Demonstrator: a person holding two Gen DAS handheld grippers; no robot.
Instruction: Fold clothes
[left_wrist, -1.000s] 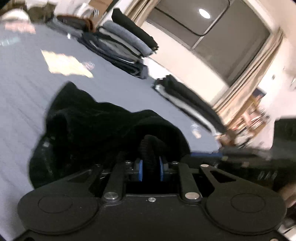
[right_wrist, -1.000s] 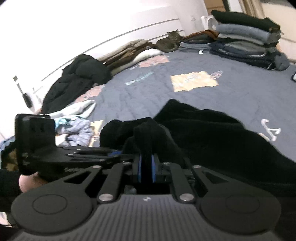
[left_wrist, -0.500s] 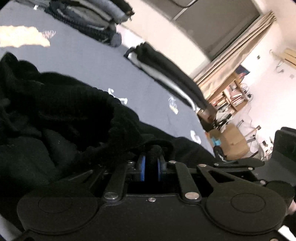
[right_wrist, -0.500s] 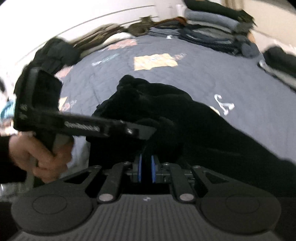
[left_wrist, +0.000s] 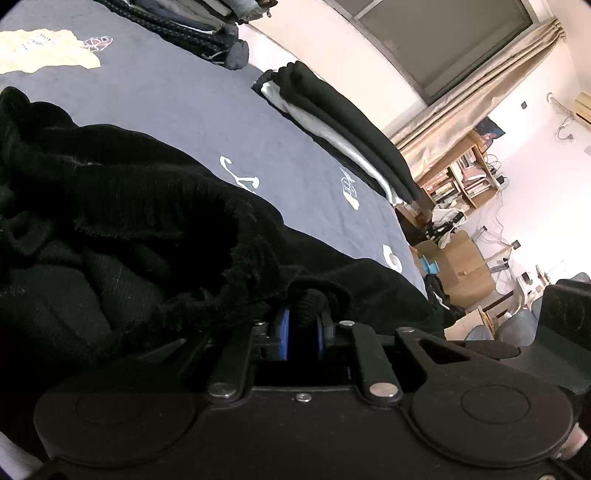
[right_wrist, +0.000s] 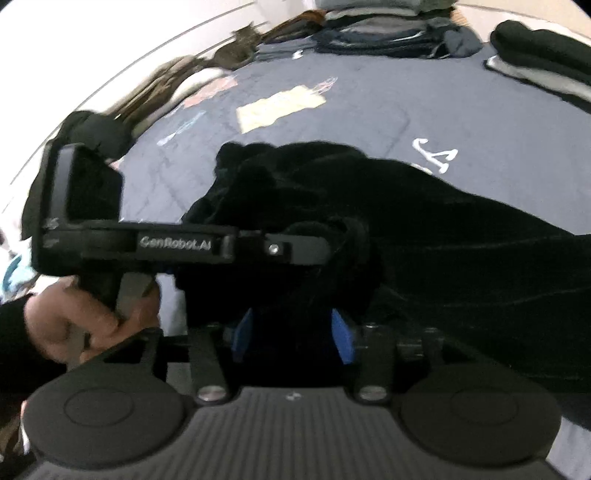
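The left gripper (left_wrist: 302, 334) had its blue-padded fingers (left_wrist: 282, 332) drawn in narrow, and a thick roll of the black knit garment (left_wrist: 147, 206) was pinched right between them. Over on the other side, the right gripper (right_wrist: 291, 332) showed its blue fingers (right_wrist: 341, 334) spread wide, with dark cloth lying in the gap between them; whether that cloth touched either pad could not be told from the blurred right wrist view.

Out from the left fingers the garment bunched up in heavy folds, its ribbed hem curling over just ahead of the pads, and the rest spread across the dark blue bedspread (left_wrist: 192, 96) of the bed. In the right wrist view the left gripper crossed the frame sideways just above the right fingers, white lettering on its body, and the person's left hand (right_wrist: 81, 317) was wrapped round its handle under a dark sleeve.

Beyond the garment, a pale yellow patch (left_wrist: 40, 51) showed on the bedspread, with small white prints dotted nearer the edge. A folded stack of black and white clothes (left_wrist: 343, 125) sat along the far edge of the bed, and a second pile of dark folded clothes (left_wrist: 192, 22) lay further along the same edge. Past the bed stood beige curtains (left_wrist: 480, 88) and a wooden bookshelf (left_wrist: 469, 177).
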